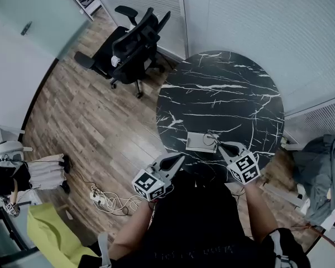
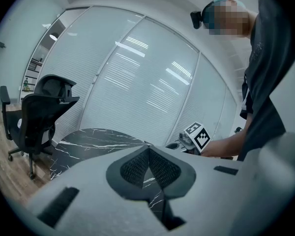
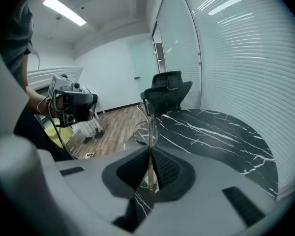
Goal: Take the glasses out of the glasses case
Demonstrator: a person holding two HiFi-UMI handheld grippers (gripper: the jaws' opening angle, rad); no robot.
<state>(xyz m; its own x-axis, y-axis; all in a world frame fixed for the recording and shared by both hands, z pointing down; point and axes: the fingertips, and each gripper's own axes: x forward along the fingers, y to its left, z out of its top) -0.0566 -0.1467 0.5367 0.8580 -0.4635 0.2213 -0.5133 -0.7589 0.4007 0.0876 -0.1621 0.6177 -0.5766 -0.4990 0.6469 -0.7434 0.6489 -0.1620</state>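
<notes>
A grey glasses case lies near the front edge of the round black marble table. My right gripper sits just right of the case, shut on clear-framed glasses. The thin frame is pinched between the pads and sticks out ahead of the jaws over the table. My left gripper hovers at the table's front edge, left of the case; its jaws meet with nothing between them. From the left gripper view, the right gripper's marker cube shows past the jaws.
A black office chair stands on the wood floor left of the table. White cables lie on the floor near my left side. Blinds and glass walls close in behind the table. Grey cloth is heaped at the right.
</notes>
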